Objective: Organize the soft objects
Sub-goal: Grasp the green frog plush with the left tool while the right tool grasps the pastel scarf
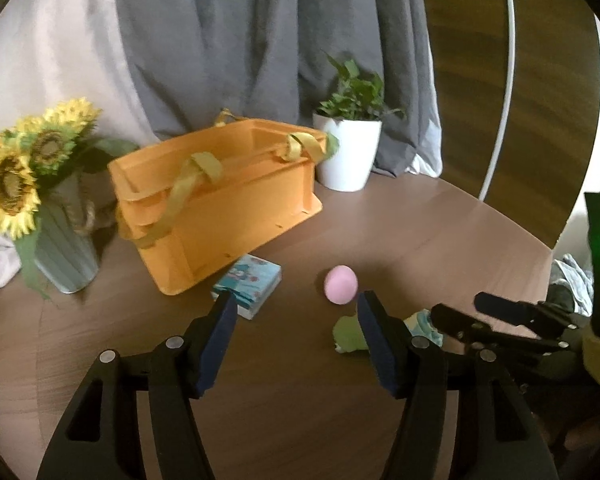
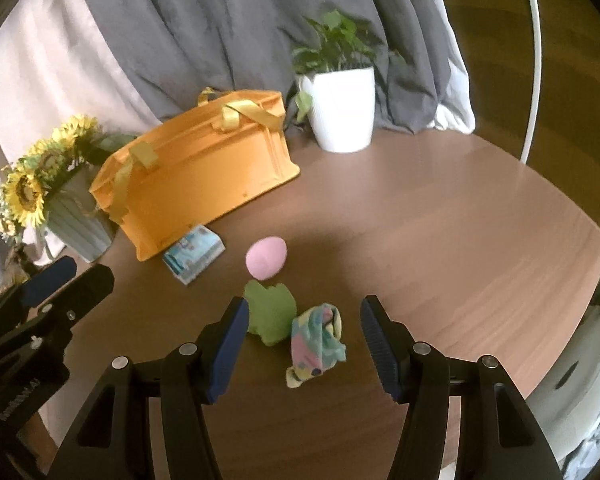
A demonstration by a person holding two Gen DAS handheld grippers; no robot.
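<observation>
A: What is sitting on the round brown wooden table (image 2: 440, 220)?

B: A big orange cloth basket with yellow strap handles (image 2: 204, 176) is sitting at the back. A little packet with blue pictures (image 2: 194, 254) is lying just in front of it. A soft pink egg-shaped ball (image 2: 266, 258) is lying near the packet.

A: And the squishy green toy (image 2: 272, 312)?

B: It is lying just below the pink ball. A rolled-up pastel cloth (image 2: 318, 340) is touching its right side.

A: What is the right gripper (image 2: 302, 330) doing?

B: It is hanging over the cloth, jaws wide open, holding nothing.

A: And the left gripper (image 1: 296, 328)?

B: Its jaws are standing wide open too, holding nothing. The pink ball is sitting just past them.

A: What else is there?

B: Yellow sunflowers in a ribbed green vase (image 1: 66, 256) are standing left of the basket. A leafy plant in a white pot (image 2: 342, 108) is standing to its right.
</observation>
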